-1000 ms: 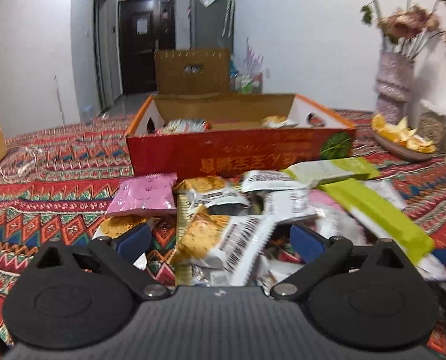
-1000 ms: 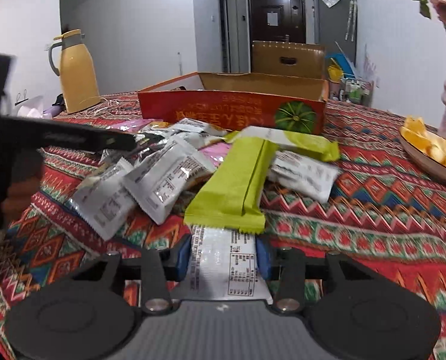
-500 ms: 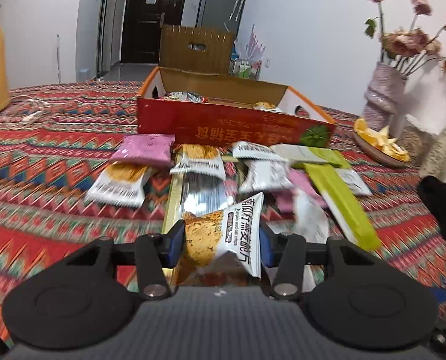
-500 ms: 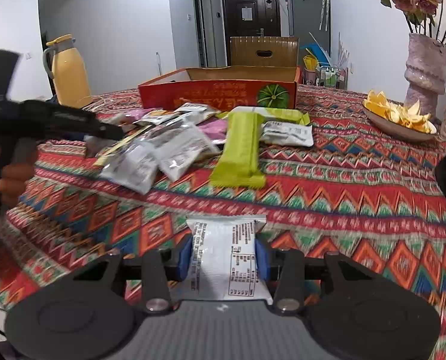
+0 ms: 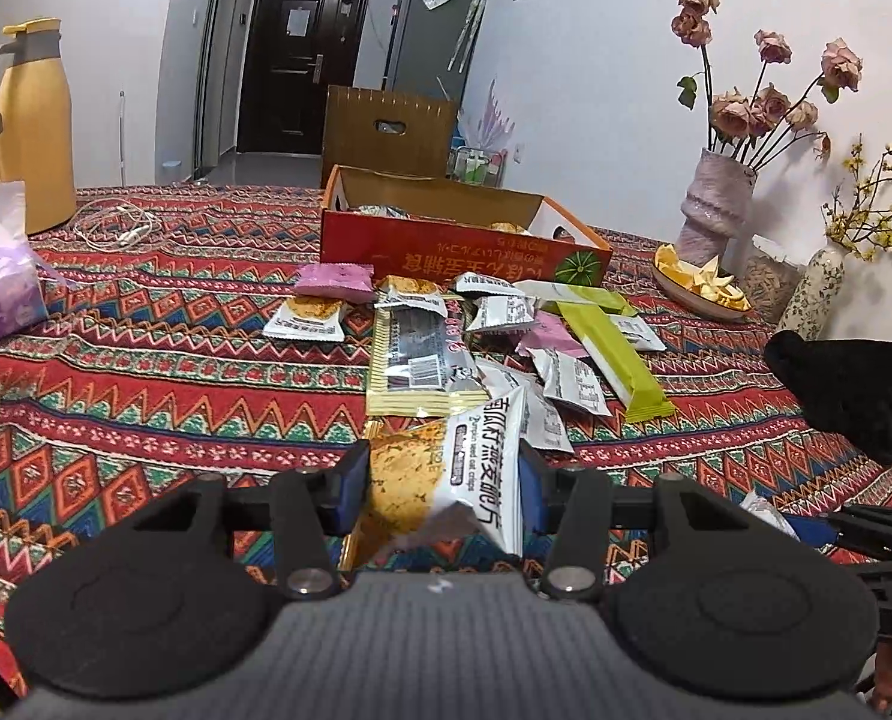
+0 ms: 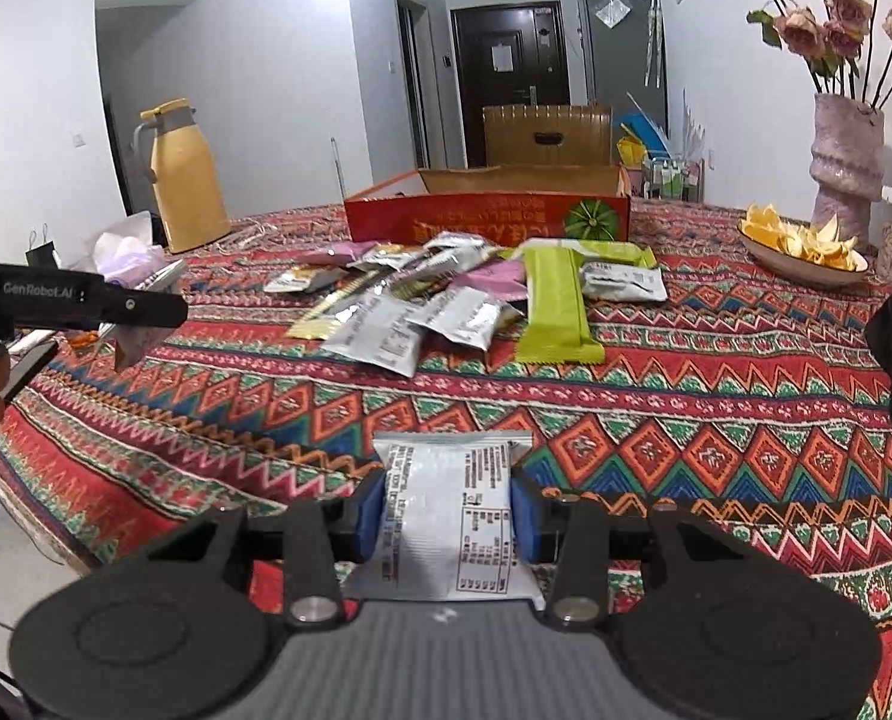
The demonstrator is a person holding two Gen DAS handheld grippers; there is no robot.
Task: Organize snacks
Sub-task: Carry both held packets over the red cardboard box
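My left gripper (image 5: pixel 443 480) is shut on an orange-and-white oat crisp packet (image 5: pixel 446 468), held above the table's near part. My right gripper (image 6: pixel 446 510) is shut on a silver-white snack packet (image 6: pixel 451 516), label side up, near the table's front edge. A pile of snack packets (image 5: pixel 463 348) lies mid-table, with long green bars (image 5: pixel 613 354) on its right; the pile also shows in the right wrist view (image 6: pixel 446 294). Behind it stands an open red cardboard box (image 5: pixel 446 246) with several packets inside; it also shows in the right wrist view (image 6: pixel 487 222).
A yellow jug (image 5: pixel 26 126) and tissue pack (image 5: pixel 2 276) stand at the left. A vase of roses (image 5: pixel 715 204), a dish of orange peel (image 5: pixel 697 285) and a black object (image 5: pixel 847 384) are at the right. A patterned cloth (image 6: pixel 685 408) covers the table.
My left gripper closed on the oat crisp packet in the pile and pulled back with it. My right gripper drew back from the pile towards the front edge, still holding its packet.
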